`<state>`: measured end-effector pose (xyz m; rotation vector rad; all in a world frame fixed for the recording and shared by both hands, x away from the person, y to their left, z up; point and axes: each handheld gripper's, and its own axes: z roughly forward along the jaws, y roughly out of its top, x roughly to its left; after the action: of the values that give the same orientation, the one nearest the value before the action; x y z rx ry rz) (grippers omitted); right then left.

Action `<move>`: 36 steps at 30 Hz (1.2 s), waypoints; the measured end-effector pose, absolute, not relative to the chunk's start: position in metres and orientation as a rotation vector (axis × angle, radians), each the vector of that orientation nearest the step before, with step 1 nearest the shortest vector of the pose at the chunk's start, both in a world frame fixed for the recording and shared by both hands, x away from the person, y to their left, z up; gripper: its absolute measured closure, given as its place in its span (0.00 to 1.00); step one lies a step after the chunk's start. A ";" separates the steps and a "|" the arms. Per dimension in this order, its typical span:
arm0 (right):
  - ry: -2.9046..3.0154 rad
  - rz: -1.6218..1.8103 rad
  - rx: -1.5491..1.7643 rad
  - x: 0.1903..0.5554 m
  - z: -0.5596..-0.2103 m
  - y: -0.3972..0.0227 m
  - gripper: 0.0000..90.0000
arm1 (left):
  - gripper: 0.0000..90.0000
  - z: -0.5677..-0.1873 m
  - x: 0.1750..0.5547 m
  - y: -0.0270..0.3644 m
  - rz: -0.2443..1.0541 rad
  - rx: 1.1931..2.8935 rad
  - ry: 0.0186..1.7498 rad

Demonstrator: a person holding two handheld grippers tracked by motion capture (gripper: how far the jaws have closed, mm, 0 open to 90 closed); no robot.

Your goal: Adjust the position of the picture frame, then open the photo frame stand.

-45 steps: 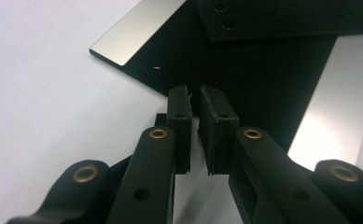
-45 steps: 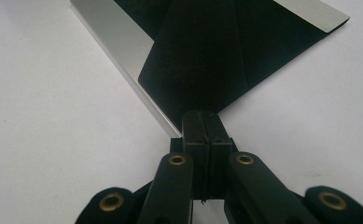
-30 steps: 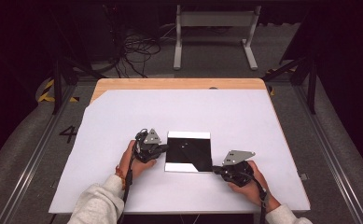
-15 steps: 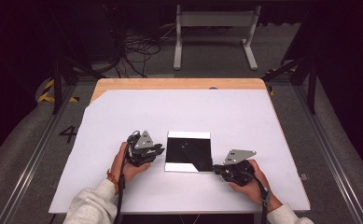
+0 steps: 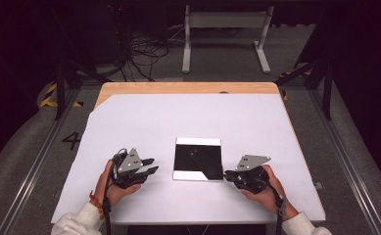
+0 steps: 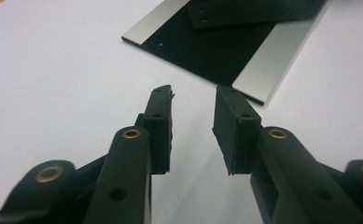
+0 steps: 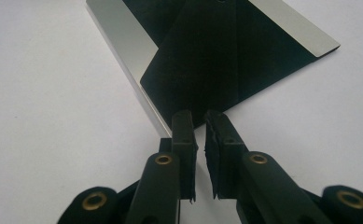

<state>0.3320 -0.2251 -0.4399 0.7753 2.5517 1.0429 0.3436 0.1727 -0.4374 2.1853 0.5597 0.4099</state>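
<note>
So our left hand-held gripper (image 5: 149, 165) sits on the white worktop (image 5: 144, 122) to the left of the flat black-and-silver plate (image 5: 198, 159). Its jaws are partly apart with nothing but bare worktop between them; they've just been opening. Compared with a second ago, it has pulled back from the plate's left edge, where it used to be right up against it, and there's now a clear strip of white between the two. In the left gripper view the plate (image 6: 226, 42) lies just ahead of the tips, apart from them.

Our right hand-held gripper (image 5: 228, 175) hasn't really gone anywhere: it's at the plate's near right corner, same as before. In the right gripper view its jaws show a narrow gap, also just been opening a little, and the plate's (image 7: 202, 60) dark corner sits right at the tips. We can't tell if the pads are touching it, but they don't look clamped on it.

The plate itself hasn't shifted: roughly mid-worktop, flat, silver bands on two sides.

Only writing we can read is a "4" (image 5: 72, 141) on the floor left of the worktop. Beyond it there's a tangle of cables (image 5: 144, 51) and a white frame stand (image 5: 225, 29).
</note>
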 end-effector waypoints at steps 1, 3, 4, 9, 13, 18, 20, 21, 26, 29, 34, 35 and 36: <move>2.554 1.046 0.781 0.331 -0.440 -0.226 0.91 | 0.72 -0.438 0.341 0.176 0.409 2.184 0.567; 2.559 1.034 0.779 0.328 -0.439 -0.229 0.91 | 0.70 -0.441 0.336 0.181 0.406 2.185 0.575; 2.558 1.035 0.784 0.326 -0.439 -0.230 0.91 | 0.69 -0.443 0.333 0.183 0.404 2.188 0.581; 2.569 1.018 0.806 0.322 -0.439 -0.236 0.91 | 0.66 -0.448 0.320 0.191 0.425 2.215 0.594; 2.602 0.982 0.828 0.322 -0.442 -0.236 0.90 | 0.60 -0.451 0.312 0.198 0.431 2.208 0.625; 2.628 0.964 0.820 0.323 -0.444 -0.234 0.89 | 0.52 -0.452 0.306 0.204 0.439 2.186 0.655; 2.635 0.956 0.817 0.323 -0.444 -0.233 0.89 | 0.48 -0.453 0.304 0.206 0.452 2.182 0.662; 2.641 0.958 0.820 0.322 -0.444 -0.232 0.89 | 0.47 -0.453 0.303 0.207 0.452 2.182 0.663; 2.653 0.956 0.815 0.321 -0.445 -0.232 0.89 | 0.43 -0.453 0.302 0.209 0.454 2.170 0.674; 2.656 0.946 0.816 0.320 -0.444 -0.231 0.88 | 0.40 -0.453 0.302 0.208 0.454 2.175 0.667; 2.664 0.936 0.794 0.319 -0.444 -0.227 0.87 | 0.36 -0.454 0.301 0.206 0.459 2.184 0.663; 2.662 0.934 0.796 0.319 -0.444 -0.226 0.87 | 0.35 -0.454 0.301 0.207 0.463 2.187 0.667; 2.653 0.932 0.794 0.320 -0.444 -0.225 0.87 | 0.33 -0.453 0.302 0.208 0.466 2.177 0.674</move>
<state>0.3197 -0.2249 -0.4443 0.7942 2.6528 0.9320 0.3022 0.2081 -0.4534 2.1775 0.6744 0.4663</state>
